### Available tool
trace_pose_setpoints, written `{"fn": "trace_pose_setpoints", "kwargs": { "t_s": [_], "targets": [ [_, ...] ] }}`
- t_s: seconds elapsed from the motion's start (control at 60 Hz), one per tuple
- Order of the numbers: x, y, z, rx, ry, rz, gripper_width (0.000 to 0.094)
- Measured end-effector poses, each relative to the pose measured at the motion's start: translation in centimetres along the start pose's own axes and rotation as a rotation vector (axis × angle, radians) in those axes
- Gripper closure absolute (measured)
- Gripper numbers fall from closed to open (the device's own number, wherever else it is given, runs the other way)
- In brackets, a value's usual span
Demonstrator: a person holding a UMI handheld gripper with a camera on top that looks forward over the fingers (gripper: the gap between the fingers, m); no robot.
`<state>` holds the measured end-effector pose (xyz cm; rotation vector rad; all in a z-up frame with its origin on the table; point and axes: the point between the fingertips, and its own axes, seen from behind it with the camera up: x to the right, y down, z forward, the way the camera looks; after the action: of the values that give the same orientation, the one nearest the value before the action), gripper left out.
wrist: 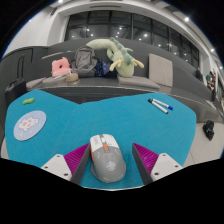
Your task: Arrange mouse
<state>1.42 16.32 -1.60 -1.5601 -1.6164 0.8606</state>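
A grey and white mouse (106, 160) with an orange stripe lies on a teal desk mat (120, 118), at the mat's near edge. My gripper (110, 150) is open, and the mouse stands between its two fingers. The left pink pad (74, 156) is close against the mouse's left side. The right pad (148, 155) stands off from the mouse with a strip of mat showing between them. The mouse rests on the mat.
A blue and white pen (160, 104) lies on the mat at the far right. A round pale disc (28, 125) sits at the mat's left. Beyond the mat are a green plush toy (115, 55), a grey pouch (84, 62) and a pink object (62, 67).
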Motion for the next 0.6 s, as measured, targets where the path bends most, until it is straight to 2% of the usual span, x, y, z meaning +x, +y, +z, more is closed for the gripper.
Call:
{"fn": "trace_pose_setpoints", "kwargs": {
  "t_s": [0.133, 0.167, 0.217, 0.283, 0.367, 0.45, 0.6],
  "targets": [
    [-0.2, 0.2, 1.0, -0.033, 0.0, 0.02, 0.0114],
    [-0.8, 0.3, 1.0, -0.038, -0.02, 0.031, 0.0188],
    [-1.2, 0.7, 0.9, -0.055, -0.047, 0.051, 0.0435],
    [-1.0, 0.7, 0.7, -0.056, -0.029, 0.02, 0.0512],
    [-0.7, 0.6, 0.5, -0.058, -0.005, 0.018, 0.0572],
    [-1.6, -1.1, -0.7, -0.052, -0.023, 0.06, 0.0574],
    [-7.5, -9.0, -4.5, 0.077, -0.121, 0.082, 0.0574]
  ]
}}
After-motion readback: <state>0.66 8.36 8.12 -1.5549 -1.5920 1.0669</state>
